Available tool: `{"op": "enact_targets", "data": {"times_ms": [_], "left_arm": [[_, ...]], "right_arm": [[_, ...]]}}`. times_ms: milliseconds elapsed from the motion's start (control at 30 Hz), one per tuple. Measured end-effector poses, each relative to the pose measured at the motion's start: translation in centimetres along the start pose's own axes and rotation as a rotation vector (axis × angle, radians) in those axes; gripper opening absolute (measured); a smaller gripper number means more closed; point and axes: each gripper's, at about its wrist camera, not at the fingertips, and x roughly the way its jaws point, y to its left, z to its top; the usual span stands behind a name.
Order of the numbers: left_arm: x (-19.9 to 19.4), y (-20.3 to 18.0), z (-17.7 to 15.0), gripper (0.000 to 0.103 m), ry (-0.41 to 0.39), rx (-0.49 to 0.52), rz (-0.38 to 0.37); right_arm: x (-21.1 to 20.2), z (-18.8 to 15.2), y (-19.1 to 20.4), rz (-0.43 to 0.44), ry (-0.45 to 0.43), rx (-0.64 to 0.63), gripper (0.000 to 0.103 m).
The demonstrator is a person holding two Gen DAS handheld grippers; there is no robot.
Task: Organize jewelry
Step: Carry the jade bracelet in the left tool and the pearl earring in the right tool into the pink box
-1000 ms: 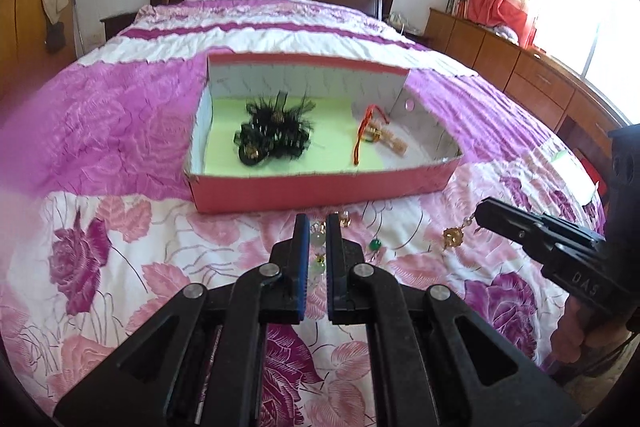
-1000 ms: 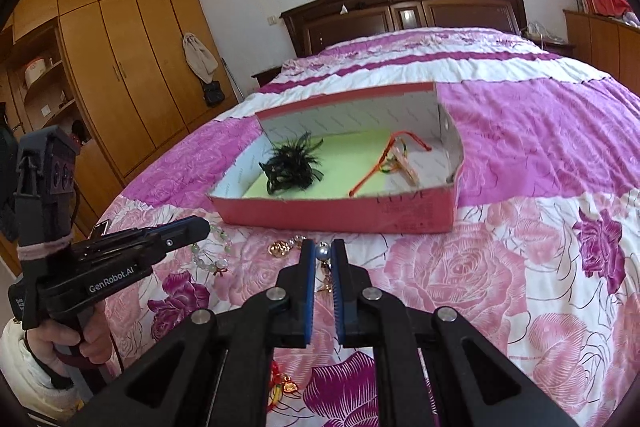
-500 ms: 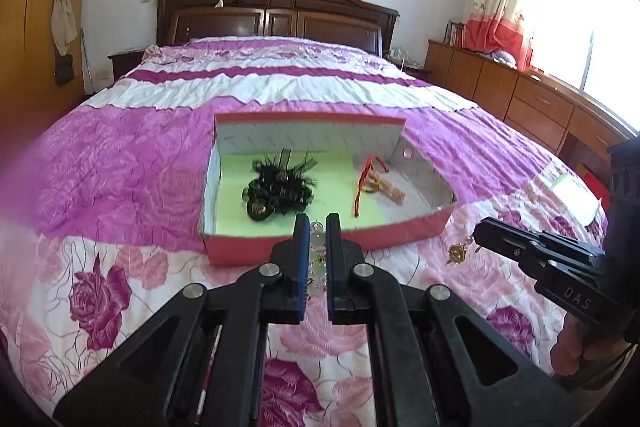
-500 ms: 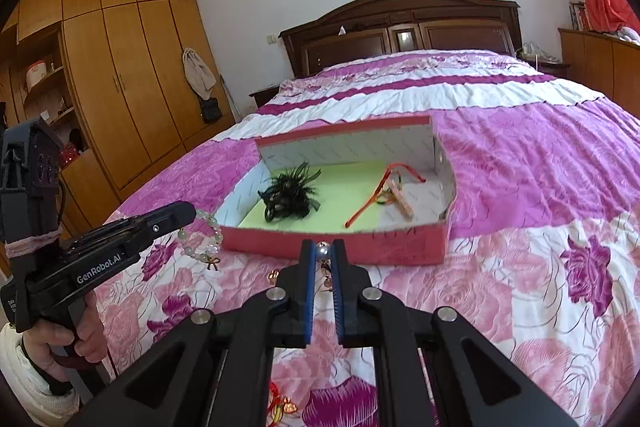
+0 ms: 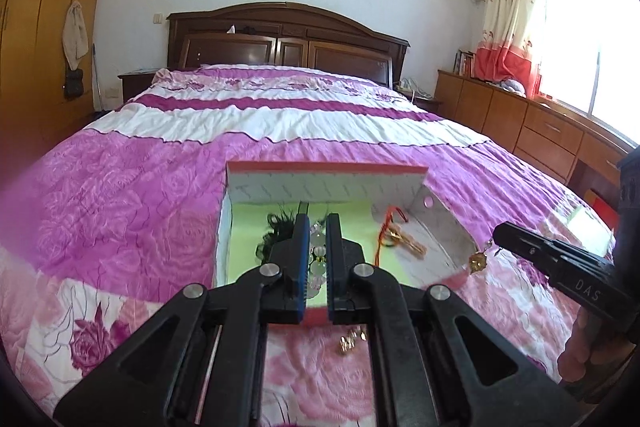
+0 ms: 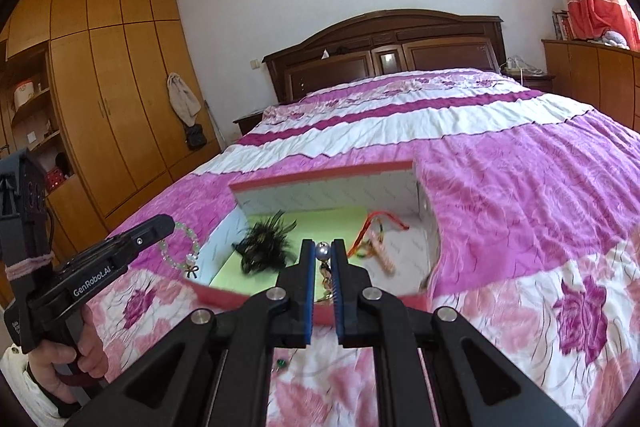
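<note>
Left gripper [image 5: 317, 254] clamped narrow on a pale bead bracelet [image 5: 318, 259], held up in the air over the near wall of the red box [image 5: 324, 169]; seen from the right wrist as a loop of clear and green beads [image 6: 180, 247] dangling from the black tip just outside the box's left wall

Right gripper [image 6: 323, 269] likewise pinched shut, on a gold pendant with a pearl [image 6: 322, 251] at the top, hanging above the near edge of the box; from the left wrist, gold charm [image 5: 477, 261] swinging below the tip beside the box's right wall

Box sitting open on the pink floral bedspread [image 5: 132, 211], toward the foot end of the bed, lined in light green; inside, a black feathered piece [image 6: 266, 245] at the left half, a red cord with a gold ornament [image 6: 376, 239] toward the right wall

On the bedspread in front of the box's near wall, a small gold item [image 5: 352, 339] and a tiny green-stoned piece [image 6: 281, 363], both loose, apart from each other's view
</note>
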Motion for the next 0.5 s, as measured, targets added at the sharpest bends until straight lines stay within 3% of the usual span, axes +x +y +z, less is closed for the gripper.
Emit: {"op": "enact_targets", "data": {"times_ms": [300,500], "left_arm": [[3.3,0.6,0.3,0.000,0.026,-0.006,0.027],[5.8,1.0,-0.9,0.000,0.127,0.002,0.048]], "right_arm": [[3.9,1.3,-1.9,-0.052,0.043,0.019,0.009],[6.4,0.4,-2.8,-0.078,0.141,0.036,0.009]]}}
